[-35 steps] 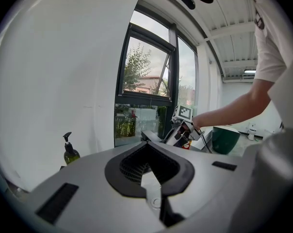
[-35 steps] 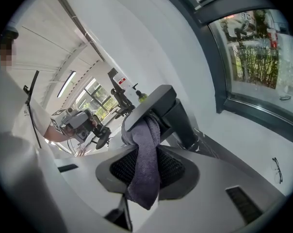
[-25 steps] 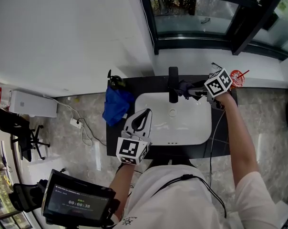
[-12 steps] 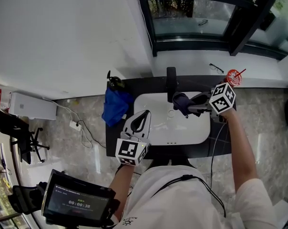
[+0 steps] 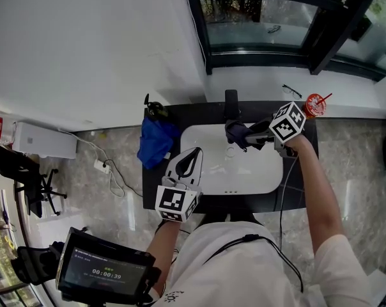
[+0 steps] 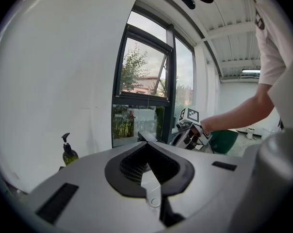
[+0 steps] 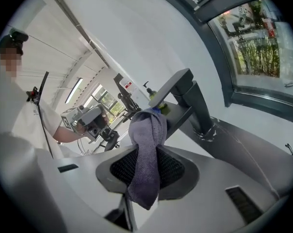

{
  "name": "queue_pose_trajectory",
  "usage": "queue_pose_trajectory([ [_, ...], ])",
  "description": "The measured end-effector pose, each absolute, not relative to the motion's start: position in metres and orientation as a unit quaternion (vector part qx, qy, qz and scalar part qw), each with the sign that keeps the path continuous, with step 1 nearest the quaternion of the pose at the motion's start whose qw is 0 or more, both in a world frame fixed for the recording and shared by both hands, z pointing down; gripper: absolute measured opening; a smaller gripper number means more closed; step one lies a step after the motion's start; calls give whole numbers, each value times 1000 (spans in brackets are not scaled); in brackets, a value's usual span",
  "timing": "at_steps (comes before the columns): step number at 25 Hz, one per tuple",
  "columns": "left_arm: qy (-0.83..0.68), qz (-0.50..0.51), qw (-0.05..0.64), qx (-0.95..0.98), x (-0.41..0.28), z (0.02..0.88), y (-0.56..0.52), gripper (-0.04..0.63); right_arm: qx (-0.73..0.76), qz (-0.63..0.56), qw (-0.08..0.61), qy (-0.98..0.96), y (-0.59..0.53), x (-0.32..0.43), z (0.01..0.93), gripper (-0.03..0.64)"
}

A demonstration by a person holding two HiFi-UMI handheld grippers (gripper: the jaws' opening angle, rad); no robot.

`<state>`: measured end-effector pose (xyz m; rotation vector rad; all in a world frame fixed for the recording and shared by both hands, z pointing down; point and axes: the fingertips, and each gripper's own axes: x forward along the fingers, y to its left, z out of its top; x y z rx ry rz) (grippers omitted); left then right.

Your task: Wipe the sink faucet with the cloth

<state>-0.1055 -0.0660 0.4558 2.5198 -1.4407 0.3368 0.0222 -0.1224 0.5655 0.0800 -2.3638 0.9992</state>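
A black faucet (image 5: 231,106) stands at the back of the white sink (image 5: 212,142). My right gripper (image 5: 247,133) is shut on a purple-grey cloth (image 5: 236,133), which bunches against the front end of the spout. In the right gripper view the cloth (image 7: 147,161) hangs down between the jaws, with its top at the tip of the faucet (image 7: 187,98). My left gripper (image 5: 194,151) rests over the sink's front left part, shut with nothing in it. From the left gripper view, the right gripper (image 6: 187,134) shows beyond the left gripper (image 6: 145,145).
A blue cloth (image 5: 156,142) and a dark soap bottle (image 5: 156,110) lie on the black counter (image 5: 295,184) left of the sink. A red cup (image 5: 316,104) and glasses (image 5: 292,91) sit at the back right. A window (image 5: 263,18) rises behind the faucet.
My right gripper has carried the cloth from the right of the faucet's base forward and then left to the spout's front end. The left gripper has not moved.
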Motion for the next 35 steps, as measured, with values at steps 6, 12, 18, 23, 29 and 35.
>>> queue_pose_trajectory([
  [6,-495,115,110,854,-108,456,-67,-6,68,373,279,-882,-160,26,568,109],
  [12,-499,117,110,851,-111,457,-68,-6,114,358,265,-888,-191,28,567,109],
  [18,-500,117,108,851,-113,457,-68,-6,141,351,262,-888,-196,42,570,109],
  [23,-496,115,107,854,-111,456,-68,-6,155,356,257,-885,-187,62,572,110],
  [29,-492,114,107,857,-110,457,-66,-6,153,361,231,-891,-162,78,565,109],
  [35,-489,110,101,859,-108,456,-65,-6,89,357,220,-904,-123,61,549,110],
])
